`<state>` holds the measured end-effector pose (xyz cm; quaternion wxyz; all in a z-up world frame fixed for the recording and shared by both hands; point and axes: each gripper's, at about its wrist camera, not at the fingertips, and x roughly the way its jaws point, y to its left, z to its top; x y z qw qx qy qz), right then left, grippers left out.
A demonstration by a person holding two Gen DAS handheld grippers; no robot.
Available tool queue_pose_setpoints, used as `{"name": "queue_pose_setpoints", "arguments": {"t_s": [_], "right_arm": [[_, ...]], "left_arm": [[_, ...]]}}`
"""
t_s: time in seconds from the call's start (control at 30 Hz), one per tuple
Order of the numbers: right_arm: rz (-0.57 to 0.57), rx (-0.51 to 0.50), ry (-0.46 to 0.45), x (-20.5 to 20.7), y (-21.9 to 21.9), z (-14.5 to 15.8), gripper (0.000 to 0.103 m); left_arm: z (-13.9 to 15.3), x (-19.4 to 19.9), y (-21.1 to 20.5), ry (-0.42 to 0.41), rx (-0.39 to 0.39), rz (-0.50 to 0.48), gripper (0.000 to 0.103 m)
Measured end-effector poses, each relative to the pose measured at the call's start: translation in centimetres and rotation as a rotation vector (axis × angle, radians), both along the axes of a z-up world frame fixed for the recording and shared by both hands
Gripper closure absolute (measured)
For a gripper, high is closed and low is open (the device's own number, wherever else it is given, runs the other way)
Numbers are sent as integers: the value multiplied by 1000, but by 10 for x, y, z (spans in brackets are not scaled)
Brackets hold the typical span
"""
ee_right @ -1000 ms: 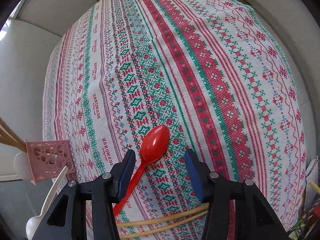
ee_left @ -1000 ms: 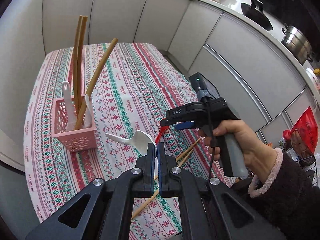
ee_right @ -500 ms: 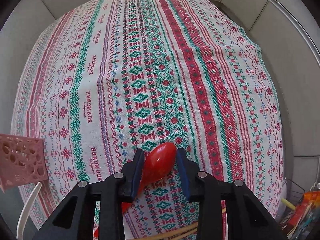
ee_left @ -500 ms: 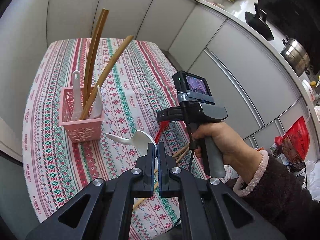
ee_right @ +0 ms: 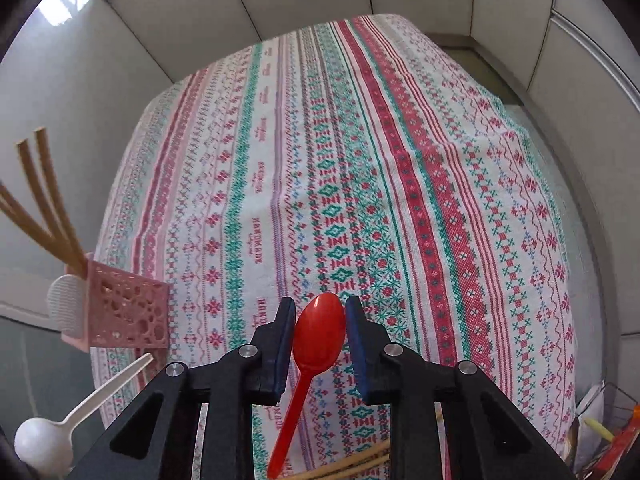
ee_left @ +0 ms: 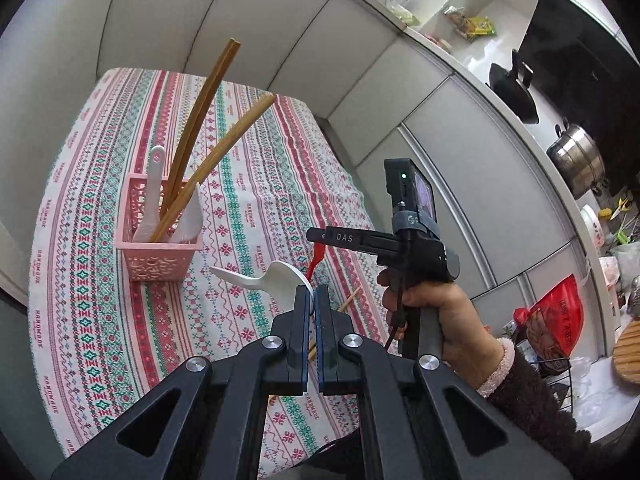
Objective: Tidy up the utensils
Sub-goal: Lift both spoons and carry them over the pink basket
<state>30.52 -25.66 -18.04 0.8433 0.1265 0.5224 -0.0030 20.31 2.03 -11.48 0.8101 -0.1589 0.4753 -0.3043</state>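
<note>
At the bottom centre of the right wrist view, the right gripper [ee_right: 320,332] has closed in from a wide stance a second ago until its blue pads flank the bowl of the red spoon [ee_right: 318,338], and the spoon now looks lifted off the cloth, its handle hanging down toward the bottom edge; so it is clamped on the spoon, which counts as picked up. Below it, two chopsticks [ee_right: 352,462] still lie on the tablecloth [ee_right: 400,184] at the lower edge, not yet collected. In the left wrist view, the left gripper [ee_left: 313,312] stays pinched on the bowl of a white spoon [ee_left: 276,278], its handle pointing left toward the pink basket [ee_left: 158,258]. That basket, at middle left, has drawn closer and more central over the last second, so both spoons seem headed there. It already holds long wooden chopsticks [ee_left: 200,136] and white scoops [ee_left: 150,196]; further back are grey cabinet doors [ee_left: 420,120].
</note>
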Motion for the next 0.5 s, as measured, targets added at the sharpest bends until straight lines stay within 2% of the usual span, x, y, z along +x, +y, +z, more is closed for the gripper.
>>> {"name": "queue_pose_setpoints", "arguments": {"t_s": [0.23, 0.33, 0.5], "right_arm": [[51, 8, -197, -24, 23, 67, 79], [58, 15, -276, -36, 28, 91, 79], [71, 38, -395, -50, 35, 126, 79]], "left_arm": [[40, -8, 33, -41, -138, 69, 101], [59, -11, 52, -73, -167, 124, 101], [68, -2, 75, -49, -172, 209, 101]]}}
